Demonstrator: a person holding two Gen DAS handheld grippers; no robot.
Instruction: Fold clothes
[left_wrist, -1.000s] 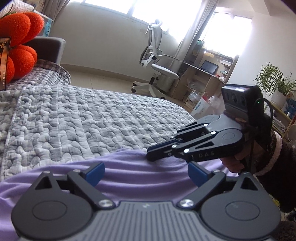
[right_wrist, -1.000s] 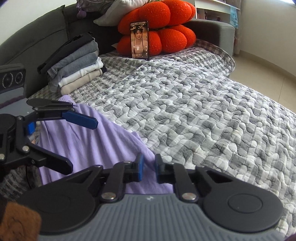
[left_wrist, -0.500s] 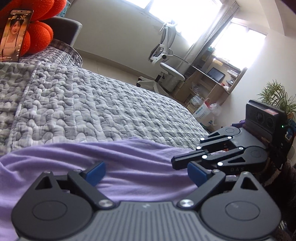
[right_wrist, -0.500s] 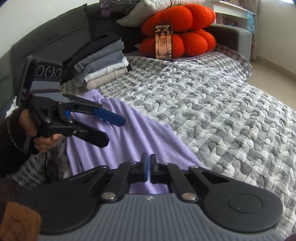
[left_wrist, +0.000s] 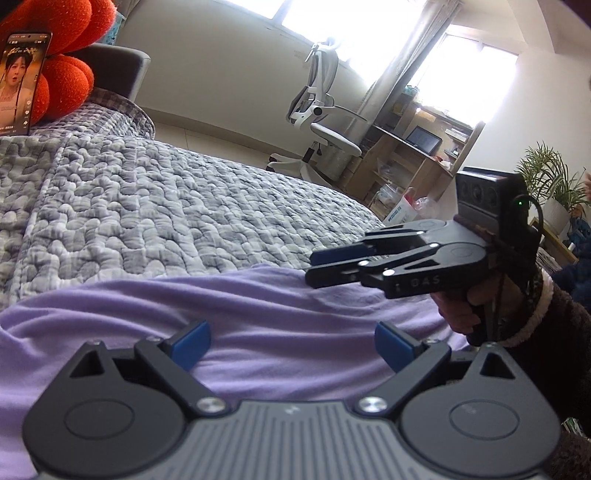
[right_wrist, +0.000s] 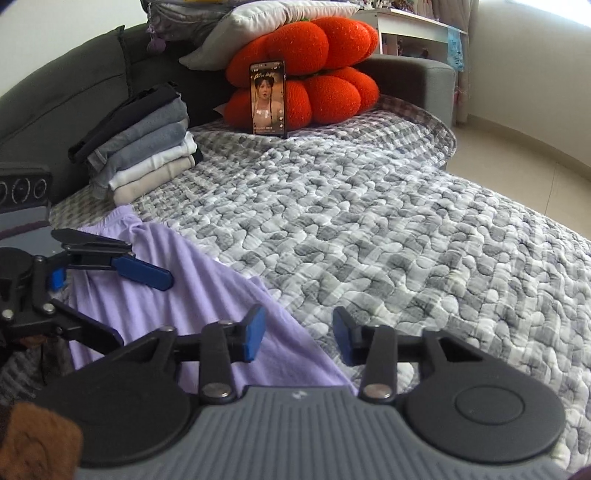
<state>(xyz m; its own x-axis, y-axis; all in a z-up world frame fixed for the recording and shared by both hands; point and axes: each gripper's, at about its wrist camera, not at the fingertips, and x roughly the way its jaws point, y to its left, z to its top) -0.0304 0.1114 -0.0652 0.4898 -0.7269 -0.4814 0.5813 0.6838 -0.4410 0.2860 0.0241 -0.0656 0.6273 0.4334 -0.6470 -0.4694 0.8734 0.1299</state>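
Lavender garment (right_wrist: 192, 280) stretches along the bed's near edge under my spread left gripper (left_wrist: 291, 341); right gripper (right_wrist: 298, 334) jaws opening, empty.

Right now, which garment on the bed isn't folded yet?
The purple garment, spread loose and wrinkled on the quilt below both grippers. The others sit in a folded stack by the sofa back.

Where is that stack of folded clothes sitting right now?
In the right wrist view, the stack of folded clothes sits upper left on the grey quilt, against the dark sofa back, left of the propped phone and beyond the purple garment.
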